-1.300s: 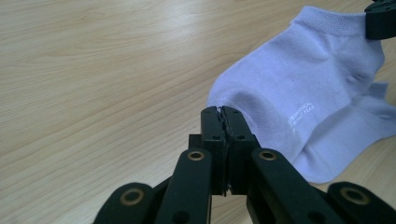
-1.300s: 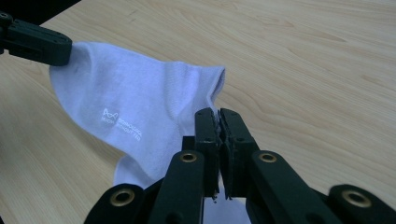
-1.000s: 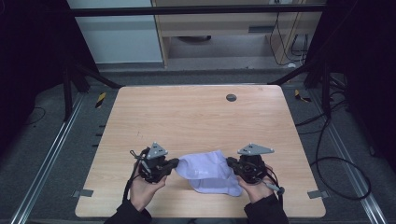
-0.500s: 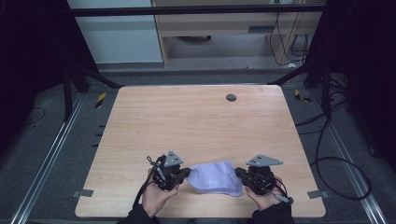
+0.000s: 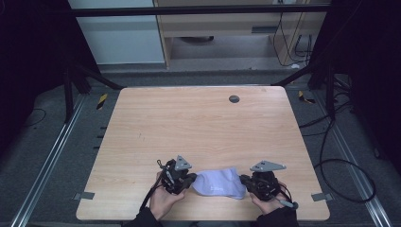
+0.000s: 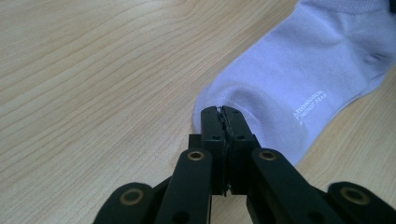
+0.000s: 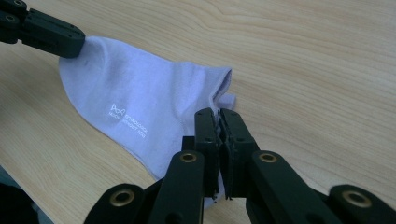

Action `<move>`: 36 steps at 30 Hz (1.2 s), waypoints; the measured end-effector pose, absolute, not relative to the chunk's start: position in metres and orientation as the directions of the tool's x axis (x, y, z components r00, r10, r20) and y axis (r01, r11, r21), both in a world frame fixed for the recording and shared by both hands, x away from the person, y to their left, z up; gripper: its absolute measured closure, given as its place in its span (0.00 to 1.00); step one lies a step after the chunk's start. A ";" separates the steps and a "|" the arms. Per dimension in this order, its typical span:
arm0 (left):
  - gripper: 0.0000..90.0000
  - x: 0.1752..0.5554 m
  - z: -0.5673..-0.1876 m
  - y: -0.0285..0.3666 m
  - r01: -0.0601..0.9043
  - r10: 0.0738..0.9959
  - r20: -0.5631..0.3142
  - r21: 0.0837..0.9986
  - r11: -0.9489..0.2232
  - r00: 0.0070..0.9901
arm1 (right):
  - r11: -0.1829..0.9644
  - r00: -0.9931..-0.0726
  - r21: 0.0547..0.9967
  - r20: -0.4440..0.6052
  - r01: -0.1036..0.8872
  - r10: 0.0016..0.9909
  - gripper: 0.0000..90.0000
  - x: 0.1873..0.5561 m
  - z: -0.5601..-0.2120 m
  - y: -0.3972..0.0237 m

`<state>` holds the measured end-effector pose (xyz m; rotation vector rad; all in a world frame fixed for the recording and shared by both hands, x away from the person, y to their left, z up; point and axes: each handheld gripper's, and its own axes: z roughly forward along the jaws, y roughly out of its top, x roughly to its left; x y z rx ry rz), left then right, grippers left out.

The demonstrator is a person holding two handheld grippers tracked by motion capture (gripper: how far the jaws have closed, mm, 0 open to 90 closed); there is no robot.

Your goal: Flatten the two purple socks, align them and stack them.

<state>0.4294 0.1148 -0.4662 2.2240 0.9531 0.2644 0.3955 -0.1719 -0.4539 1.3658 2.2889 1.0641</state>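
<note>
- We found the sock (image 5: 218, 182) lying on the table (image 5: 198, 127) near its front edge, stretched between the two grippers.
- Left gripper (image 6: 222, 112) was clamped on one end of the sock, at its rounded edge.
- Right gripper (image 7: 218, 114) was clamped on the other end, beside the open cuff.
- We judged the laying-out nearly done: the sock looked almost flat, a slight bulge remaining.
- Left to do, by our reading: let go at both ends and withdraw.

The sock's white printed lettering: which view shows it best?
The right gripper view: the whole print on the sock faces the camera. The left gripper view shows the sock with smaller lettering, running slantwise. In the high view it is a faint mark on the sock.
</note>
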 end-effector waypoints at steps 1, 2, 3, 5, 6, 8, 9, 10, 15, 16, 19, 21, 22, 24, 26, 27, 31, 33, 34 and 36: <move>0.98 0.430 -0.468 0.115 0.568 0.706 -0.086 0.665 -0.485 0.703 | 0.291 -0.517 0.701 0.128 0.651 0.846 0.96 0.397 -0.456 -0.172; 0.98 0.430 -0.468 0.115 0.568 0.706 -0.086 0.665 -0.485 0.703 | 0.291 -0.517 0.701 0.128 0.651 0.846 0.96 0.397 -0.456 -0.172; 0.98 0.431 -0.470 0.115 0.567 0.706 -0.083 0.664 -0.487 0.703 | 0.293 -0.516 0.697 0.129 0.654 0.847 0.96 0.397 -0.457 -0.172; 0.98 0.433 -0.472 0.115 0.571 0.709 -0.082 0.661 -0.488 0.701 | 0.296 -0.515 0.691 0.130 0.660 0.847 0.96 0.398 -0.459 -0.172; 0.98 0.433 -0.472 0.115 0.570 0.709 -0.079 0.659 -0.490 0.701 | 0.298 -0.514 0.685 0.130 0.665 0.848 0.96 0.398 -0.460 -0.172; 0.98 0.434 -0.474 0.115 0.573 0.708 -0.082 0.656 -0.491 0.701 | 0.302 -0.511 0.676 0.129 0.673 0.850 0.96 0.399 -0.462 -0.171; 0.98 0.434 -0.475 0.115 0.575 0.710 -0.083 0.656 -0.490 0.700 | 0.307 -0.512 0.673 0.124 0.673 0.850 0.96 0.400 -0.463 -0.172; 0.98 0.435 -0.476 0.115 0.577 0.710 -0.086 0.654 -0.489 0.699 | 0.307 -0.511 0.671 0.126 0.675 0.850 0.96 0.400 -0.464 -0.172; 0.97 0.436 -0.480 0.115 0.580 0.714 -0.078 0.647 -0.495 0.696 | 0.331 -0.520 0.653 0.114 0.681 0.847 0.96 0.401 -0.470 -0.170; 0.97 0.436 -0.481 0.115 0.581 0.715 -0.078 0.646 -0.494 0.695 | 0.331 -0.520 0.653 0.114 0.681 0.847 0.96 0.401 -0.470 -0.170; 0.92 0.436 -0.483 0.115 0.584 0.717 -0.080 0.645 -0.493 0.692 | 0.343 -0.515 0.624 0.111 0.702 0.850 0.93 0.403 -0.478 -0.170; 0.89 0.436 -0.480 0.118 0.582 0.723 -0.082 0.658 -0.478 0.686 | 0.345 -0.516 0.627 0.107 0.698 0.850 0.89 0.403 -0.479 -0.170; 0.86 0.436 -0.478 0.119 0.579 0.725 -0.083 0.668 -0.468 0.683 | 0.349 -0.519 0.635 0.097 0.689 0.849 0.87 0.403 -0.478 -0.170; 0.80 0.436 -0.471 0.121 0.561 0.729 -0.082 0.698 -0.445 0.680 | 0.336 -0.516 0.654 0.096 0.677 0.851 0.83 0.402 -0.475 -0.171; 0.79 0.434 -0.465 0.120 0.542 0.727 -0.077 0.721 -0.432 0.682 | 0.325 -0.520 0.689 0.088 0.648 0.850 0.81 0.400 -0.472 -0.172; 0.79 0.433 -0.464 0.118 0.532 0.723 -0.075 0.729 -0.430 0.687 | 0.320 -0.527 0.703 0.092 0.636 0.845 0.81 0.400 -0.471 -0.172; 0.83 0.430 -0.470 0.104 0.508 0.688 -0.063 0.723 -0.468 0.723 | 0.325 -0.575 0.729 0.114 0.602 0.810 0.92 0.397 -0.471 -0.165; 0.84 0.429 -0.476 0.096 0.505 0.671 -0.054 0.705 -0.499 0.739 | 0.332 -0.583 0.725 0.117 0.604 0.804 0.95 0.397 -0.472 -0.163; 0.86 0.428 -0.479 0.095 0.505 0.666 -0.054 0.697 -0.508 0.744 | 0.343 -0.590 0.713 0.121 0.611 0.799 0.97 0.397 -0.475 -0.162; 0.88 0.427 -0.483 0.094 0.505 0.660 -0.047 0.685 -0.525 0.750 | 0.360 -0.589 0.684 0.126 0.634 0.798 1.00 0.398 -0.481 -0.159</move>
